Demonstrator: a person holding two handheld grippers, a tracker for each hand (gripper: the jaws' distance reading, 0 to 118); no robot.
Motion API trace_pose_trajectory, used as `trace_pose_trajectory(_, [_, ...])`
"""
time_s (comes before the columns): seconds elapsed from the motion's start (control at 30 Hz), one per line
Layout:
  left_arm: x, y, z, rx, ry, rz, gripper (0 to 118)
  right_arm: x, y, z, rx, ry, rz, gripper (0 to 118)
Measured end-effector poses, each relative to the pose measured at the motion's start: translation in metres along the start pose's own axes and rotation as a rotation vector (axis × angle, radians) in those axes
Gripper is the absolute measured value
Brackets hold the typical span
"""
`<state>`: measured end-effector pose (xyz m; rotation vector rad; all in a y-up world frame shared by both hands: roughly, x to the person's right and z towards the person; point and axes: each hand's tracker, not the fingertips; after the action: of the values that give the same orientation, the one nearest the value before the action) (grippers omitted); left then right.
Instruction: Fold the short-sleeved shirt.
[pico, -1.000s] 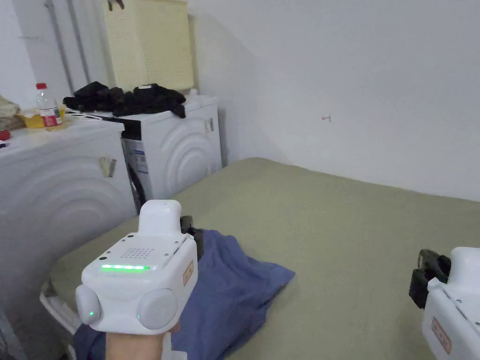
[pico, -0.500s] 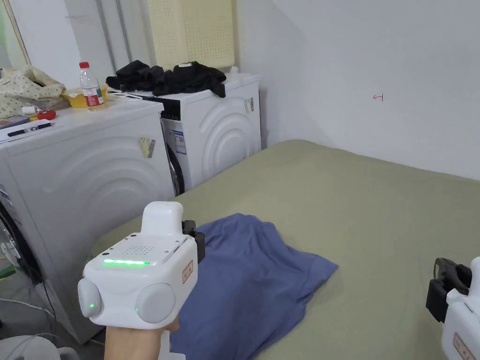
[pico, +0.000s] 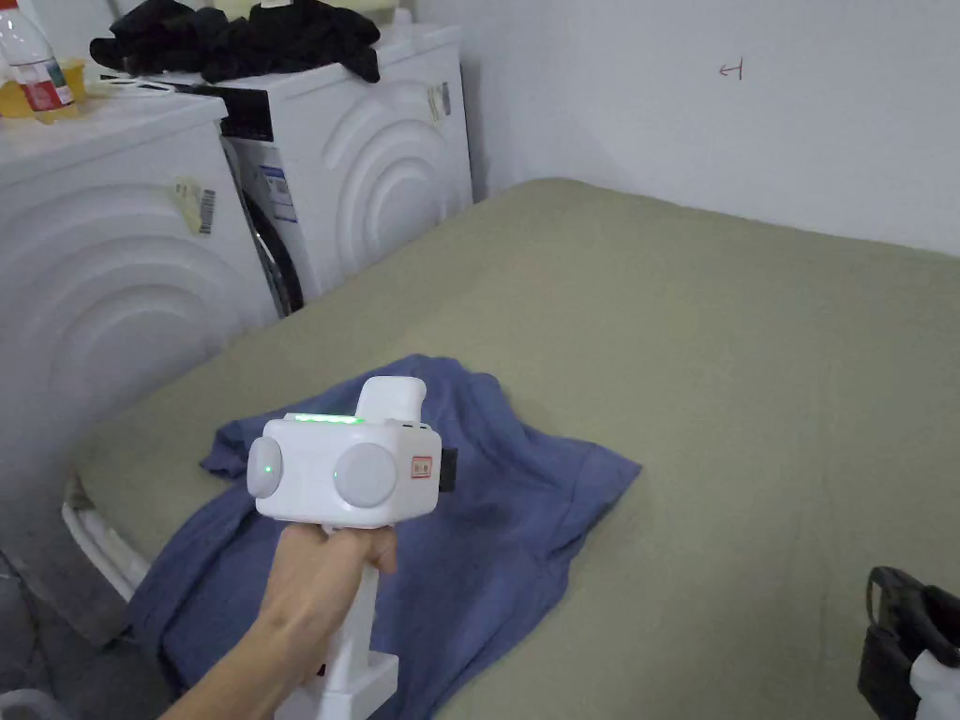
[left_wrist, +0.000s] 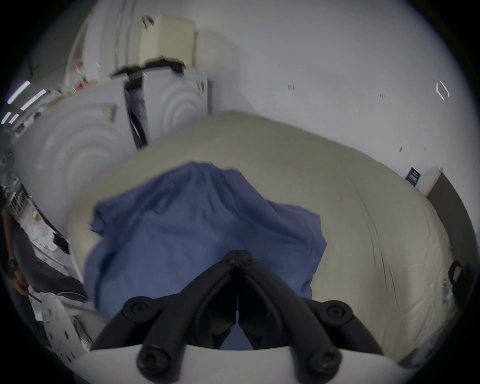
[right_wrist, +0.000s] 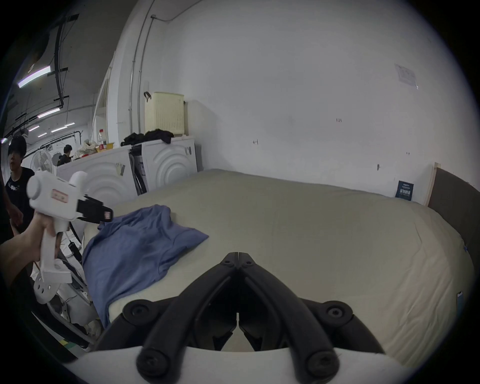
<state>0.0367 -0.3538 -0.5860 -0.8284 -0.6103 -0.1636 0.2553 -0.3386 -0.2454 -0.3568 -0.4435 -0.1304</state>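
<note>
A blue short-sleeved shirt (pico: 506, 525) lies crumpled on the near left corner of the olive-green bed (pico: 712, 356), its lower part hanging over the edge. It also shows as the blue shirt (left_wrist: 197, 228) and the same shirt (right_wrist: 135, 246). My left gripper (left_wrist: 238, 256) hovers just above the shirt, jaws together and nothing between them; its white body (pico: 342, 469) sits over the cloth. My right gripper (right_wrist: 238, 254) is shut and empty above bare bed, well right of the shirt, at the lower right (pico: 905, 628).
Two white washing machines (pico: 375, 159) stand left of the bed, with black clothes (pico: 244, 37) and a bottle (pico: 28, 61) on top. A white wall runs behind the bed. A cream basket (right_wrist: 165, 114) and a person (right_wrist: 15, 187) are at the far left.
The head camera tilted down and closer. My left gripper moved forward and lower over the shirt. The right gripper dropped toward the frame's lower right corner.
</note>
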Motion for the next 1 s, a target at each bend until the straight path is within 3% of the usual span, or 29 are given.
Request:
trace_pose_trajectory(0.07, [-0.001, 0.005, -0.028, -0.111, -0.056, 0.002, 0, 0.003, -0.005, -0.006, -0.019, -0.001, -0.005, 1])
trace_pose_trajectory(0.13, [0.000, 0.006, -0.049, -0.149, -0.010, -0.013, 0, 0.006, -0.011, -0.011, -0.039, -0.005, -0.013, 1])
trace_pose_trajectory(0.17, [0.000, 0.007, -0.060, -0.171, -0.010, -0.028, 4, 0.007, -0.014, -0.013, -0.049, -0.003, -0.019, 1])
trace_pose_trajectory(0.2, [-0.001, 0.009, -0.067, -0.189, -0.015, -0.026, 15, 0.009, -0.017, -0.015, -0.059, -0.004, -0.022, 1])
trace_pose_trajectory(0.3, [-0.004, 0.010, -0.084, -0.238, -0.041, 0.023, 100, 0.011, -0.026, -0.018, -0.084, -0.012, -0.009, 1])
trace_pose_trajectory(0.33, [-0.004, 0.011, -0.089, -0.250, -0.044, 0.026, 114, 0.012, -0.028, -0.019, -0.091, -0.011, -0.007, 1])
trace_pose_trajectory(0.67, [0.011, 0.006, -0.117, -0.311, -0.014, -0.044, 112, 0.017, -0.033, -0.018, -0.112, -0.025, -0.021, 1])
trace_pose_trajectory(0.77, [0.016, -0.006, -0.123, -0.314, 0.049, -0.125, 104, 0.019, -0.034, -0.013, -0.114, -0.027, -0.014, 1])
trace_pose_trajectory(0.9, [0.032, -0.012, -0.095, -0.239, 0.030, -0.146, 89, 0.026, -0.034, -0.003, -0.116, -0.040, -0.016, 1])
trace_pose_trajectory(0.97, [0.039, -0.012, -0.082, -0.212, 0.062, -0.208, 45, 0.029, -0.035, 0.003, -0.119, -0.044, -0.018, 1])
trace_pose_trajectory(1.0, [0.041, -0.014, -0.079, -0.191, 0.132, -0.241, 15, 0.031, -0.035, 0.006, -0.120, -0.048, -0.023, 1])
